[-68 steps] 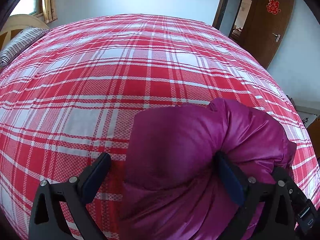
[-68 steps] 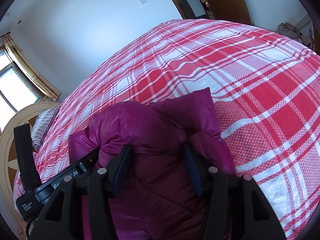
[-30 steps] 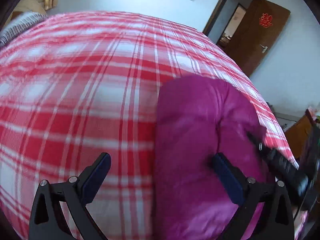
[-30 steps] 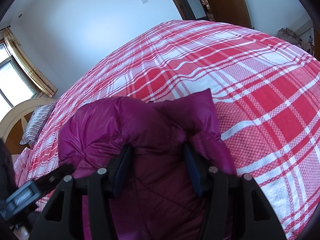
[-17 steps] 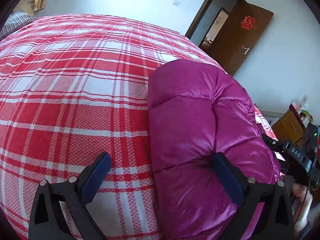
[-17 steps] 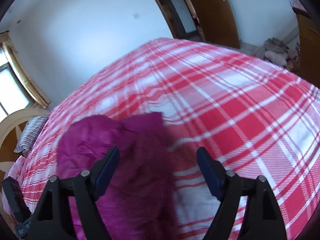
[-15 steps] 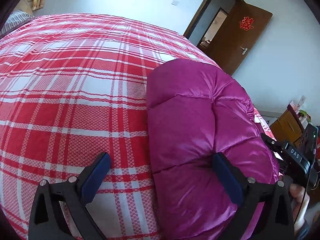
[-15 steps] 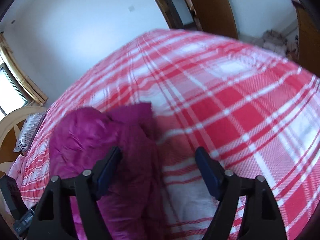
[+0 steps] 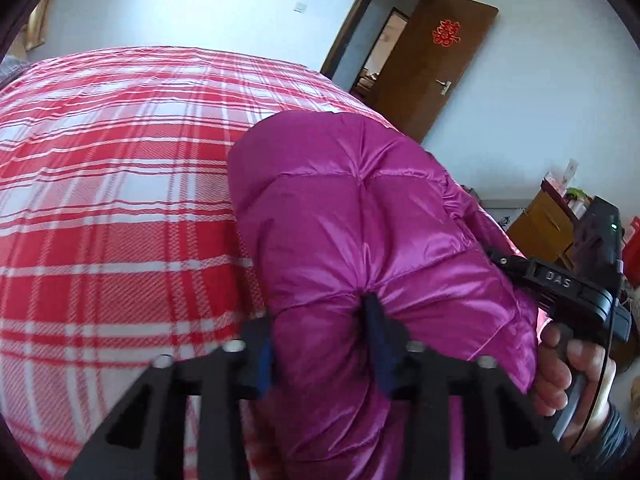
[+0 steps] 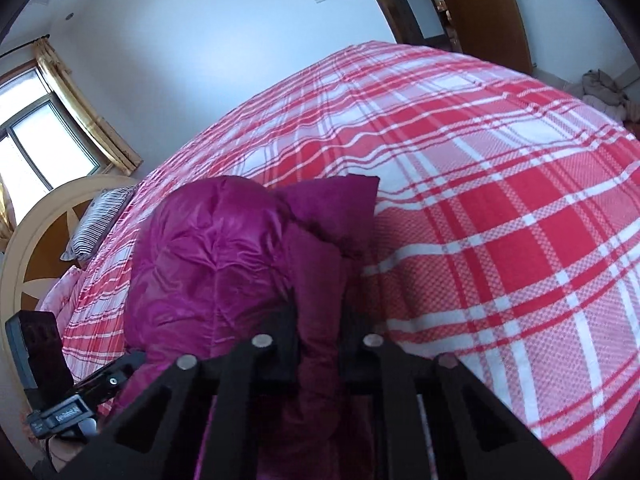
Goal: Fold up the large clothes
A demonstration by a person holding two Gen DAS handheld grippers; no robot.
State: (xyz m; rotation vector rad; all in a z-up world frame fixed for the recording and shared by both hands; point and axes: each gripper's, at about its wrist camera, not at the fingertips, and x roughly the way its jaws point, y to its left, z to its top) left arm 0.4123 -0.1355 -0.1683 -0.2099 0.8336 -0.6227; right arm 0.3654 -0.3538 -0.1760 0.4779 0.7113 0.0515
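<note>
Left claw just clamped down on a puffy fold of the magenta down jacket; right claw just pinched its edge too. Bundled at 6 o'clock on the plaid bed. Regrip step, probably; next, lift together and fold over evenly.

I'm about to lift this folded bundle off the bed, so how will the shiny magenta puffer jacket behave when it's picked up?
The shiny magenta puffer jacket probably sags and unfolds: it bunches softly where the left gripper pinches it. Its glossy shell looks slippery, so layers may slide. Its puffy quilting suggests it's light for its bulk. The right gripper has just closed on a thinner fold, which might pull free.
</note>
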